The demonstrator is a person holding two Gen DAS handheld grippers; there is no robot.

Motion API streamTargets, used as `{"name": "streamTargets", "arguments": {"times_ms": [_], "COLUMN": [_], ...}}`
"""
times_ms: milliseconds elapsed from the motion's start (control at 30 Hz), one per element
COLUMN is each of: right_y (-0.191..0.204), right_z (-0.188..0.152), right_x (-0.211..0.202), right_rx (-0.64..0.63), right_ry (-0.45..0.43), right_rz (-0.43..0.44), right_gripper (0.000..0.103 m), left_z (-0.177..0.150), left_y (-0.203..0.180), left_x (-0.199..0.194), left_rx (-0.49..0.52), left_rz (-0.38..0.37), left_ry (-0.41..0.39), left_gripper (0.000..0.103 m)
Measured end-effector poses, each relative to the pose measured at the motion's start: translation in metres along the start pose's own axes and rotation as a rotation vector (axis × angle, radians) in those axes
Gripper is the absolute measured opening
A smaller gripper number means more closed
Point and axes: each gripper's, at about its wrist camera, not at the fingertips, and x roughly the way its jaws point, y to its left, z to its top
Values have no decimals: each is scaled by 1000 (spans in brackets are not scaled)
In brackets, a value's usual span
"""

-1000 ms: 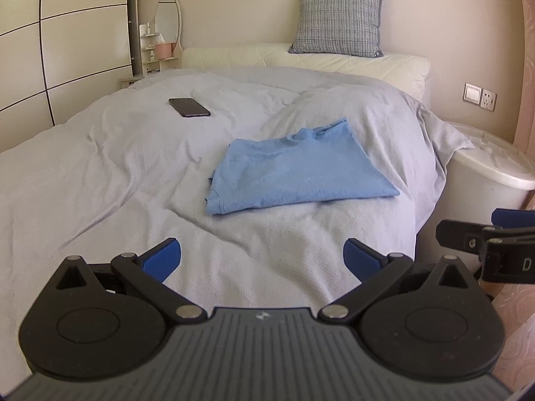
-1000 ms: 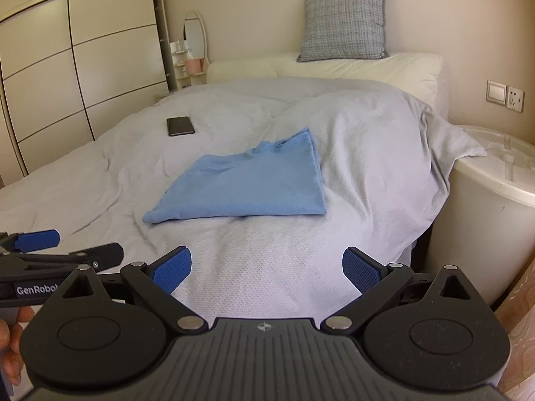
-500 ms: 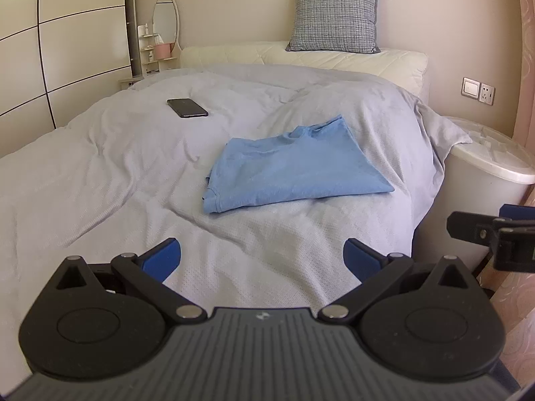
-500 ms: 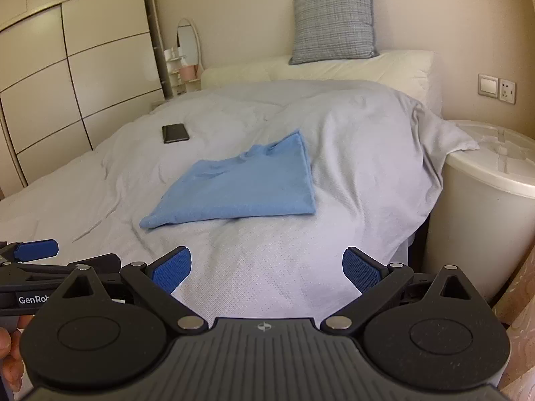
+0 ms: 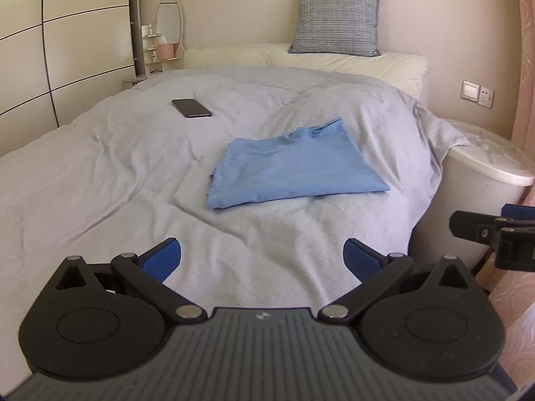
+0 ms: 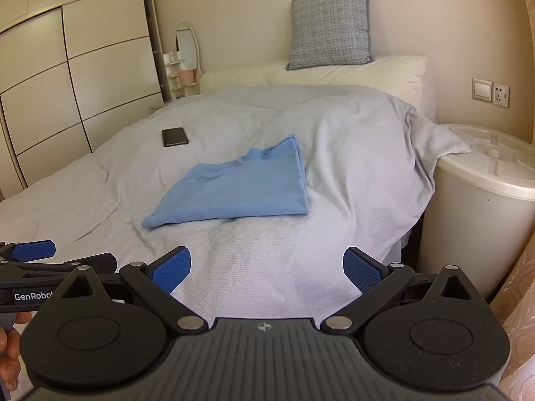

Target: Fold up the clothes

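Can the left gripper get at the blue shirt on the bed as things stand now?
Probably yes. The left gripper is open and empty, and only bare grey bedcover lies between it and the blue shirt; the phone lies aside.

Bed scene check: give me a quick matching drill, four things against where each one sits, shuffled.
Things:
1. blue shirt
2. phone
3. grey cushion
4. white bin

Places:
A. upright against the wall at the head of the bed
B. beside the bed, on the right
C. folded, mid-bed on the grey cover
D. flat on the cover, far left of the shirt

Pairs: 1-C, 2-D, 3-A, 4-B
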Motion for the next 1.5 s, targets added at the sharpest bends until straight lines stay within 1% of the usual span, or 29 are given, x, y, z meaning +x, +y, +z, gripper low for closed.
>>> {"name": "streamTargets", "arguments": {"times_ms": [167,333,600,800,900,1067,1200,1367,1500], "right_y": [6,9,9,6,5,7,13,15,14], "right_z": [1,2,5,5,6,10,10,9,8], "right_x": [7,23,49,61,63,58,49,34,26], "right_rx": [-17,-18,-13,-14,-17,-16,-26,-3,21], "right_ry": [12,33,63,83,90,81,75,78,96], "right_rz": [8,6,4,-1,-6,-8,-8,-3,2], "right_gripper": [100,100,100,100,100,100,100,100,101], "left_z": [-1,2,8,5,7,6,0,-10,-11], "left_y": [10,16,19,24,22,17,15,15,13], "left_x": [10,26,46,57,57,47,37,28,20], "left_rx": [-19,-18,-13,-61,-57,-38,-39,-51,-43], "left_rz": [23,42,50,37,40,43,42,49,51], "left_ry": [19,41,59,77,81,84,97,115,117], "left_gripper": [102,102,102,102,102,102,102,102,102]}}
